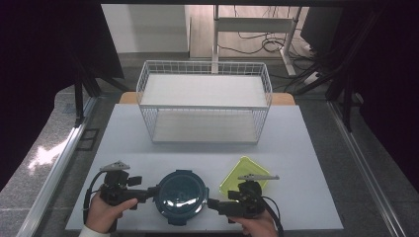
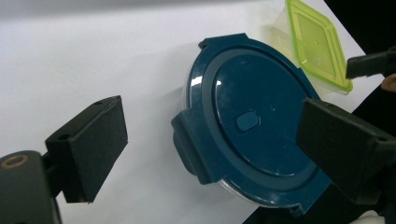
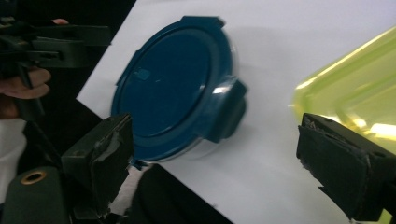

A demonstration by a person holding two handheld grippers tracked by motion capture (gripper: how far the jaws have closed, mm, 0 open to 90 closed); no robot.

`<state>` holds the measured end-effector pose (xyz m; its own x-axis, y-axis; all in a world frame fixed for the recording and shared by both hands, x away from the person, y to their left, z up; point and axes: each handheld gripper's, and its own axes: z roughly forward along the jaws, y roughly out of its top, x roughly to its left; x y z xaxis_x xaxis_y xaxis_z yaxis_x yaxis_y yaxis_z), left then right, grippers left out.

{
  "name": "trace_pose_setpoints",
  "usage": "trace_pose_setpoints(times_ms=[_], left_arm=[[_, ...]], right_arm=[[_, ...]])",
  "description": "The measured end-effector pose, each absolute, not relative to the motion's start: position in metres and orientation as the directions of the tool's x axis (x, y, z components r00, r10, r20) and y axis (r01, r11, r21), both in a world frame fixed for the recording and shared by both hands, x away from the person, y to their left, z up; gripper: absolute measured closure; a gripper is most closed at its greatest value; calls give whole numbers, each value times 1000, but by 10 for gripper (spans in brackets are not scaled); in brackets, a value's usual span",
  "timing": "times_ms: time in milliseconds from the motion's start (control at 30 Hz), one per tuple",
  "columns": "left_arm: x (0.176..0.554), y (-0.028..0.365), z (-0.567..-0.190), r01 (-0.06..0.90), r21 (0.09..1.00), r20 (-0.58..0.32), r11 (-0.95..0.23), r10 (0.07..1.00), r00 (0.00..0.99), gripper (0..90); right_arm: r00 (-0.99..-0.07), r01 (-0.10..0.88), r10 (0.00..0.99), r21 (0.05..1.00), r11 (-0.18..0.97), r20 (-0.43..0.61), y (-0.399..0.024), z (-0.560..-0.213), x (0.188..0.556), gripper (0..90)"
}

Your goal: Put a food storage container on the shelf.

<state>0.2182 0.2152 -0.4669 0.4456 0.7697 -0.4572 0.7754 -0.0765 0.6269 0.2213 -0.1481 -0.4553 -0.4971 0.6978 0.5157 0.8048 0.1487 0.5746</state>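
A round container with a dark blue clip-on lid [image 1: 180, 196] [image 2: 254, 123] [image 3: 175, 88] rests near the table's front edge. My left gripper [image 1: 152, 191] [image 2: 219, 151] is open at its left side, jaws wide around one lid clip. My right gripper [image 1: 211, 203] [image 3: 215, 163] is open at its right side, jaws apart on either side of another clip. A square container with a lime-green lid [image 1: 244, 175] [image 2: 317, 44] [image 3: 359, 98] lies just right of the blue one, behind the right gripper.
A white wire two-tier rack [image 1: 205, 101] stands at the back middle of the white table [image 1: 306, 148]. Beyond the table are a desk frame [image 1: 254, 24] and cables on the floor. Dark curtains flank both sides.
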Motion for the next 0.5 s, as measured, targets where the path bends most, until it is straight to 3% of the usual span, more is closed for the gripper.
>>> trace_pose_setpoints(times_ms=[500], left_arm=[[217, 221, -483, 804, 593, -530, -39, 733, 426, 91]], right_arm=[[-430, 869, 713, 466, 163, 553, -107, -471, 229, 139]])
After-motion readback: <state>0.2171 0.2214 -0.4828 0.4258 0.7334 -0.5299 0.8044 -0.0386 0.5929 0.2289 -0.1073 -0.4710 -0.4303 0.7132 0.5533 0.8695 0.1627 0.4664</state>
